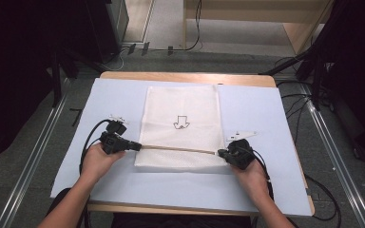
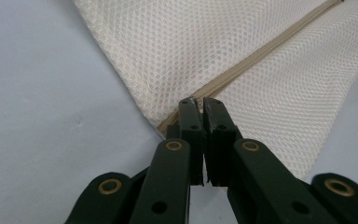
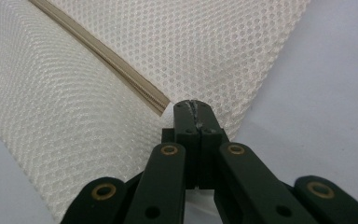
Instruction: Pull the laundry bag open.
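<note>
Where each pair of jaws pinches shut, the zipper (image 1: 178, 149) ends are hidden; the mesh laundry bag (image 1: 180, 126) lies stretched between left gripper (image 1: 134, 146) and right gripper (image 1: 222, 153).

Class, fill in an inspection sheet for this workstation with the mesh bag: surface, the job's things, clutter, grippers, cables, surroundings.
Surface: pale blue mat covering a wooden table.
Job's things: white mesh bag lying flat, with a small arrow mark on it; beige zipper running across its near end.
Clutter: nothing seen.
Grippers: left gripper shut at the zipper's left end, apparently on the zipper pull; right gripper shut on the bag's fabric at the zipper's right end.
Cables: black cable looping from the left gripper; more on the floor to the right.
Surroundings: grey floor, metal rails on both sides, wooden furniture behind.
</note>
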The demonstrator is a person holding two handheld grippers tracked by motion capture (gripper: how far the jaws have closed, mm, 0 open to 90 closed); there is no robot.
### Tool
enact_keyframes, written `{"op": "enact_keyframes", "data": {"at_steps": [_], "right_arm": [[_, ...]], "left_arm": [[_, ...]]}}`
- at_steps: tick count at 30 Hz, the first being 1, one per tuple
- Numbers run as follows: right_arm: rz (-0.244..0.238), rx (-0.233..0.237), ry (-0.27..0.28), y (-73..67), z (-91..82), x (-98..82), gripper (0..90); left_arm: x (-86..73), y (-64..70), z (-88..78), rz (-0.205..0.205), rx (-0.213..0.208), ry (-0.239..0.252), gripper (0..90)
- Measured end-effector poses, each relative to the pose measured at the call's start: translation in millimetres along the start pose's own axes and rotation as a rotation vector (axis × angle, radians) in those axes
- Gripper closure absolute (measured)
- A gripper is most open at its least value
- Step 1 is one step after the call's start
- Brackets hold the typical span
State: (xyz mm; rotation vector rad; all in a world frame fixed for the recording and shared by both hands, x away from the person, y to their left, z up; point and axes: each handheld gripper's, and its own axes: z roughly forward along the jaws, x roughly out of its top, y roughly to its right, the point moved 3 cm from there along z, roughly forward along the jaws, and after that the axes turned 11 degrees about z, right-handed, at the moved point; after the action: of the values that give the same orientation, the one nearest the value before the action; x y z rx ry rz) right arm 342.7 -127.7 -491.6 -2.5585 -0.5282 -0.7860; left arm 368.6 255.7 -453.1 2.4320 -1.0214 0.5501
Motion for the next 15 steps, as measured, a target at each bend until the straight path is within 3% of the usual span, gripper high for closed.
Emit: {"op": "enact_keyframes", "data": {"at_steps": [5,7,8,10,15], "right_arm": [[0.0,0.028,-0.012,2.8,-1.2,1.3,89.7],[0.036,0.08,-0.016,4.3,-3.3,2.8,76.7],[0.047,0.086,-0.017,4.7,-4.2,3.3,74.8],[0.032,0.084,-0.01,3.6,-9.0,5.0,73.3],[0.026,0.104,0.06,3.5,-17.5,10.5,55.9]], "left_arm": [[-3.0,-2.4,-2.3,0.02,-0.03,0.047,84.6],[-4.4,-4.2,-3.7,0.011,-0.018,0.06,75.0],[-5.0,-5.2,-5.0,0.018,-0.015,0.069,71.7],[-4.7,-5.6,-6.8,0.01,-0.021,0.096,64.0],[-2.0,-3.8,-11.3,0.04,0.008,0.137,51.2]]}}
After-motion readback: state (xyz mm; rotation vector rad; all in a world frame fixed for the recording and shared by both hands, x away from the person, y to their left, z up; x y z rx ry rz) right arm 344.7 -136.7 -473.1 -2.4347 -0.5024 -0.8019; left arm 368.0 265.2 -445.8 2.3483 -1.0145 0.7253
